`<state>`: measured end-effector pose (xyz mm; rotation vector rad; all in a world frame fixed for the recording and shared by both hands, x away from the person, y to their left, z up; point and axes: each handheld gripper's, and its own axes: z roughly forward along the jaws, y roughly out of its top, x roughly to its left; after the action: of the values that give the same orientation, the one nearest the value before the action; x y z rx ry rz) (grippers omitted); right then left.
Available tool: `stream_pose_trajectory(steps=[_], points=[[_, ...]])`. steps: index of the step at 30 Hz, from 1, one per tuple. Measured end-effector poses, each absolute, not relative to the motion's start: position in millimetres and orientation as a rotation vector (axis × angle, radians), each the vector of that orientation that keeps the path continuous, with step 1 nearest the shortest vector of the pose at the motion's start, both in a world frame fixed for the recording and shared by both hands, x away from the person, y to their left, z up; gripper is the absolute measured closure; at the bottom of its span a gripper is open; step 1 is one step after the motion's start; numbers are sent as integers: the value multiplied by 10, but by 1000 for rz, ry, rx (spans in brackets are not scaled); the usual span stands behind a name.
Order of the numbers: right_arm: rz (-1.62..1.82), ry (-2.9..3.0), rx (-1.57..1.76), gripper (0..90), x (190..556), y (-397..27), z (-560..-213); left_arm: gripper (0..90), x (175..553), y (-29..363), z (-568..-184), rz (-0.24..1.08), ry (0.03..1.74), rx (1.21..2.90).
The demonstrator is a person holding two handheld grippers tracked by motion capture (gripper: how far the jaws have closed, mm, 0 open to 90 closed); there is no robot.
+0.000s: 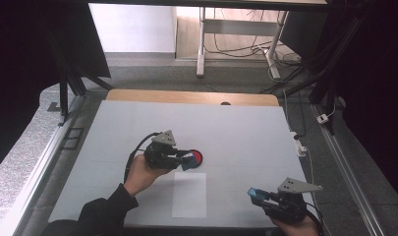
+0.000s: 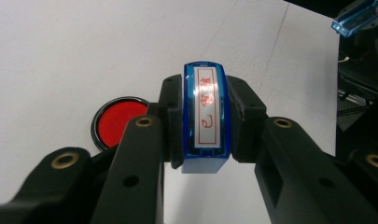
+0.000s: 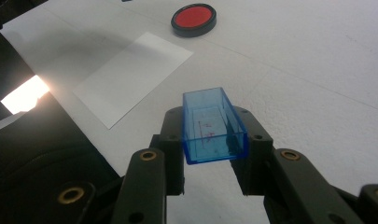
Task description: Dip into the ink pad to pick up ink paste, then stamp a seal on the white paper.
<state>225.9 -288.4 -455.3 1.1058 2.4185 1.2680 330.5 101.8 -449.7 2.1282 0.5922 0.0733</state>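
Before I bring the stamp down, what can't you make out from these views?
- Stamp: its inked face is turned away in the left gripper view.
- Ink pad: partly covered by the left gripper in the high view.
- Cap: too small in the high view; red marks inside unreadable.
- Paper: any print too faint to tell.

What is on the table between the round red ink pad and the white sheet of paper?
Nothing: between the round red ink pad in its black case and the white rectangular sheet of paper there is just bare white table, seen in the right gripper view.
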Motion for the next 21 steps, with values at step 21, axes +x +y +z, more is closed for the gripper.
stream_pose_trajectory(steps=[21], points=[[1274, 2424, 1097, 677, 2256, -2876, -4553, 699, 3101, 1031, -4490, 53, 566, 2125]])
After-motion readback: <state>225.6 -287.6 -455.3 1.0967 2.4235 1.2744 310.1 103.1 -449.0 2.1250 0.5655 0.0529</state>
